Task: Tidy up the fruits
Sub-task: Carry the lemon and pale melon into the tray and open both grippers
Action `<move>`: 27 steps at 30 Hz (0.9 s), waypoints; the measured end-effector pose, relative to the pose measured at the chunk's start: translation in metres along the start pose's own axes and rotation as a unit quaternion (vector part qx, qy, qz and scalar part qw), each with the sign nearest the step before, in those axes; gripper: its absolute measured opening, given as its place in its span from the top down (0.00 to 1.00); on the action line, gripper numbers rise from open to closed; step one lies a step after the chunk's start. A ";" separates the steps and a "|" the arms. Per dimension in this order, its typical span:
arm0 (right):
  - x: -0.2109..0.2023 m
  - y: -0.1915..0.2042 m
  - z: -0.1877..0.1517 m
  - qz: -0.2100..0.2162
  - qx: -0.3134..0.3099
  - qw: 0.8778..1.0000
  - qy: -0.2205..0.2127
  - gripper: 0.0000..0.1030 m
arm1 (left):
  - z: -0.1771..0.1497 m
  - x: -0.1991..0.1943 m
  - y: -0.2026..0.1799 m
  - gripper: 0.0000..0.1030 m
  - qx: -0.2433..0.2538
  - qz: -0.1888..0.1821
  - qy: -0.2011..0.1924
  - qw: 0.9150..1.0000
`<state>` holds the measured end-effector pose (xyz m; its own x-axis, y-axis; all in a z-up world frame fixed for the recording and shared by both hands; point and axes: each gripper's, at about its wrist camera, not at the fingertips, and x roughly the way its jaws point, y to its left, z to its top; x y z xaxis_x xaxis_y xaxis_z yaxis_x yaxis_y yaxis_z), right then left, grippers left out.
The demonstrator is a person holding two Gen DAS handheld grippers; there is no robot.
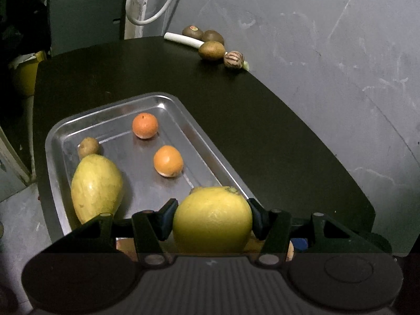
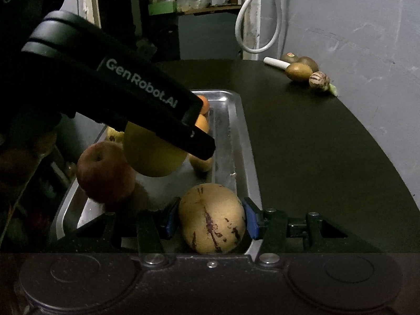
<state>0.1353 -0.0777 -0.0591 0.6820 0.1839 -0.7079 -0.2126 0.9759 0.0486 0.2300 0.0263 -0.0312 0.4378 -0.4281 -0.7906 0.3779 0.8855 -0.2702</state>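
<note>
Over steel tray (image 1: 183, 105): round, possibly dimpled lemon (image 1: 212, 220), tongs-clamped.

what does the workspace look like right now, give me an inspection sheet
surface: dark table with a metal tray on it
job's things: in the tray, two oranges, a long yellow fruit, a small brown fruit and a red apple; by the table's far edge, kiwis and a striped round fruit
clutter: white stalk under the kiwis
grippers: left gripper shut on a large yellow citrus above the tray; right gripper shut on a tan purple-streaked fruit at the tray's near end
cables: white cable loop hanging on the wall
surroundings: grey wall, yellow container left of the table
</note>
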 end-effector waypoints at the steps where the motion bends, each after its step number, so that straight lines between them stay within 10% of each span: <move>1: 0.000 0.001 -0.001 0.000 -0.002 1.000 0.000 0.50 | -0.001 0.000 0.000 0.41 0.001 0.001 0.001 1.000; 14: 0.006 0.004 -0.005 -0.004 -0.013 1.000 -0.004 0.49 | -0.013 0.004 -0.002 0.41 0.005 0.013 0.005 1.000; 27: -0.012 0.005 -0.011 0.015 -0.035 0.999 -0.004 0.23 | -0.022 -0.013 -0.005 0.26 -0.018 -0.005 -0.013 1.000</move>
<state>0.1185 -0.0759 -0.0579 0.6793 0.2149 -0.7017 -0.2814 0.9593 0.0214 0.2048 0.0319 -0.0313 0.4549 -0.4402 -0.7741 0.3533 0.8872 -0.2969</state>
